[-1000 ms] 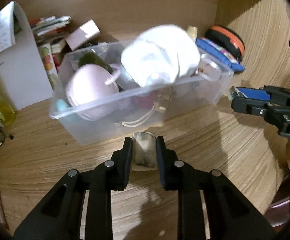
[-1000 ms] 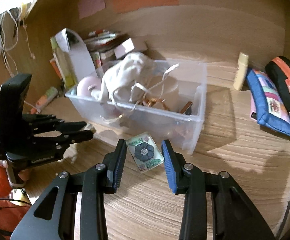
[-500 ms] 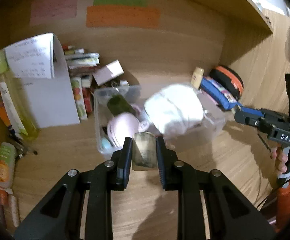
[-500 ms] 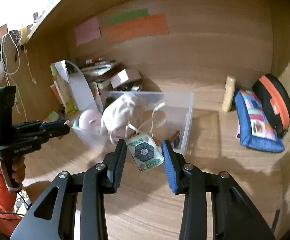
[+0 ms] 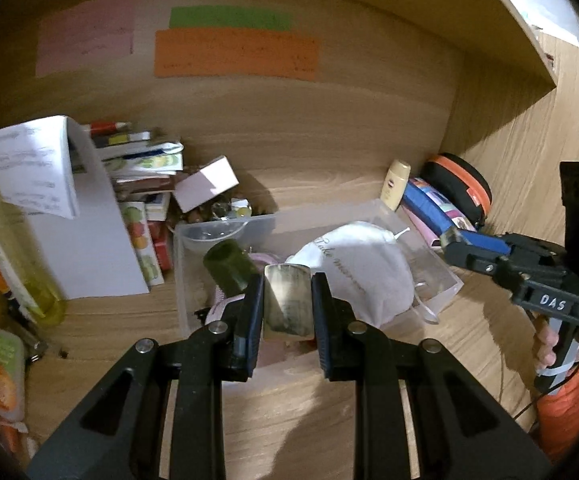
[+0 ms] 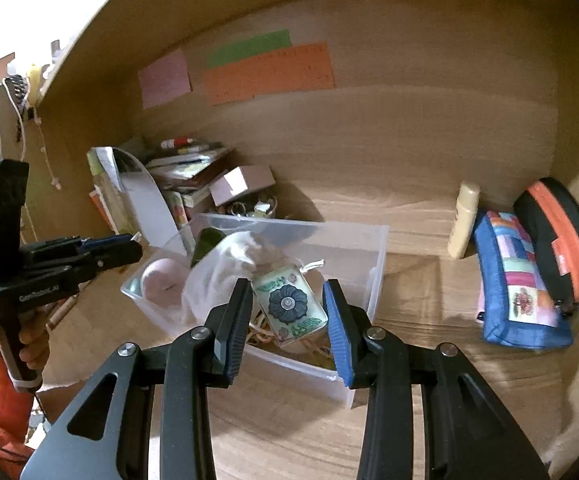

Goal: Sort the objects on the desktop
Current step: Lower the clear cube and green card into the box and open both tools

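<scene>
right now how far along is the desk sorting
Done: the clear bin already holds a white drawstring pouch, a pink round case and a dark green bottle.
In hand: left gripper clamps a small greyish block; right gripper holds a flower-print tile.
Left: lotion bottle and two zip pouches outside the bin.

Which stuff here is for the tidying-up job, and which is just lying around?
For the job:
- left gripper, shut on a small block
- right gripper, shut on a flower tile
- clear bin

Just lying about:
- blue pouch
- orange and black case
- cream bottle
- stack of books
</scene>
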{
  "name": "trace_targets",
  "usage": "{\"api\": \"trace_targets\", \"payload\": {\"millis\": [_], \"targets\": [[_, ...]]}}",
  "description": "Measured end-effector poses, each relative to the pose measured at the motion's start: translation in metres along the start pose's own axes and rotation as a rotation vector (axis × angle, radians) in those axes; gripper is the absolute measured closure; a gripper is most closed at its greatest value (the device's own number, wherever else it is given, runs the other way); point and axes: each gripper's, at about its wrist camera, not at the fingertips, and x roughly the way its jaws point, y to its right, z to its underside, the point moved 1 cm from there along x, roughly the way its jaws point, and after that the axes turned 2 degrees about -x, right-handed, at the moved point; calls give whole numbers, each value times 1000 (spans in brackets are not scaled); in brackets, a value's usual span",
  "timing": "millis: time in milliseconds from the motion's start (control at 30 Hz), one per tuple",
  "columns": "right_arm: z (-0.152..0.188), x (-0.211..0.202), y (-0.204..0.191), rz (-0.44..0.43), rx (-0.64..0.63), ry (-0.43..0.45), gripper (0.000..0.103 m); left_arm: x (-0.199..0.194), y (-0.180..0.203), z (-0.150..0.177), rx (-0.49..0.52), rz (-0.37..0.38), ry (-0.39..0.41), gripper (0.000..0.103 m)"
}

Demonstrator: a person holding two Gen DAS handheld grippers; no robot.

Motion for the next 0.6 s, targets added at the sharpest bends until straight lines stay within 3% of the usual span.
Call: {"api": "trace_targets", "payload": {"millis": [267, 600], "targets": [[7, 35, 14, 12, 44, -72, 70, 36, 1, -1, 2, -15, -72, 80], [10, 39, 10, 54, 4, -43, 69, 46, 6, -1, 21, -48, -64, 80]]}}
